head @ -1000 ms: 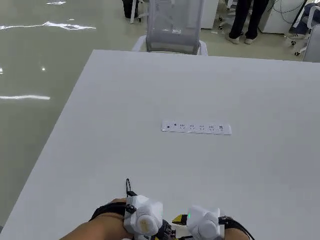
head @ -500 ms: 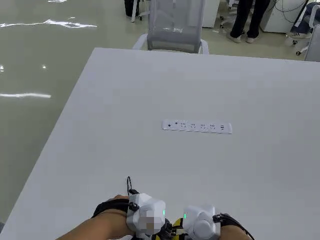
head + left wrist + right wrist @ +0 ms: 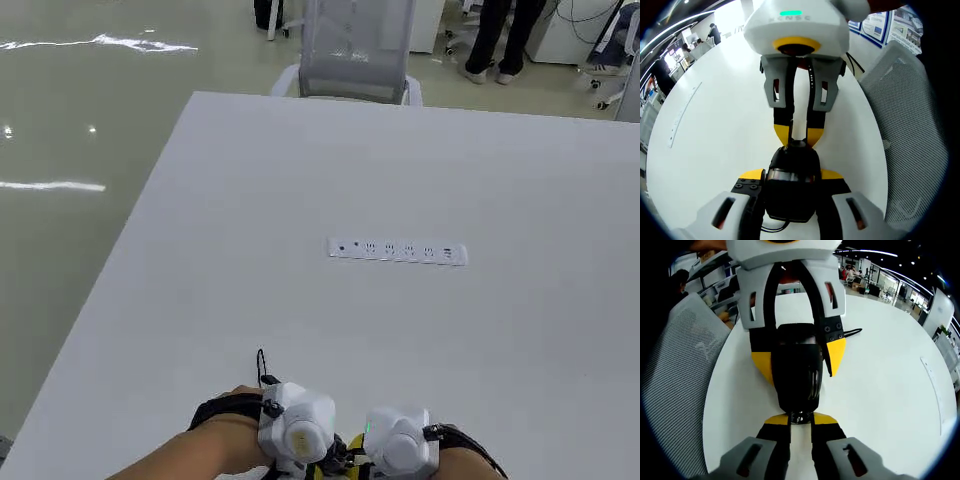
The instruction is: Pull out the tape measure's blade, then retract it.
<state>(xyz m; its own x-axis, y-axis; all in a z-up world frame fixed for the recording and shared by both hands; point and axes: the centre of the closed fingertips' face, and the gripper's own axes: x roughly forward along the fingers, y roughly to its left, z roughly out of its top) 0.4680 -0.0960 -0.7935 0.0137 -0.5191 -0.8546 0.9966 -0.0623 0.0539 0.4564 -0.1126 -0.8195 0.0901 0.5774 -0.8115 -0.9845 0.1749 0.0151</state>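
- My left hand-held gripper (image 3: 792, 176) sits at the near edge of the tabletop (image 3: 300, 200). Its yellow-tipped jaws are clamped on either side of the black tape measure (image 3: 797, 371), holding the case just above the white surface.
- My right hand-held gripper (image 3: 796, 421) faces it nose to nose. Its jaws are drawn almost together on the small blade tip (image 3: 798, 144) at the mouth of the case. That piece is tiny in both gripper views, so I read it as a pinch on the hook, but I can't be fully sure.
- I can make out hardly any blade between the case and the right jaws; the two hand-held grippers are close together.
- In the head view, both white gripper bodies lie side by side at the bottom, with a bit of yellow and black between them and my forearms coming in behind.
- A grey mesh chair (image 3: 910, 130) stands just off the tabletop edge on my side.
- Farther out, near the middle of the tabletop, lies a white power strip (image 3: 397, 251), flat and well apart from the grippers.
- Beyond the far edge stands another chair (image 3: 355, 45), pushed up to the tabletop.
- Past it, on the shiny floor (image 3: 80, 100), I see a person's legs (image 3: 500, 35).
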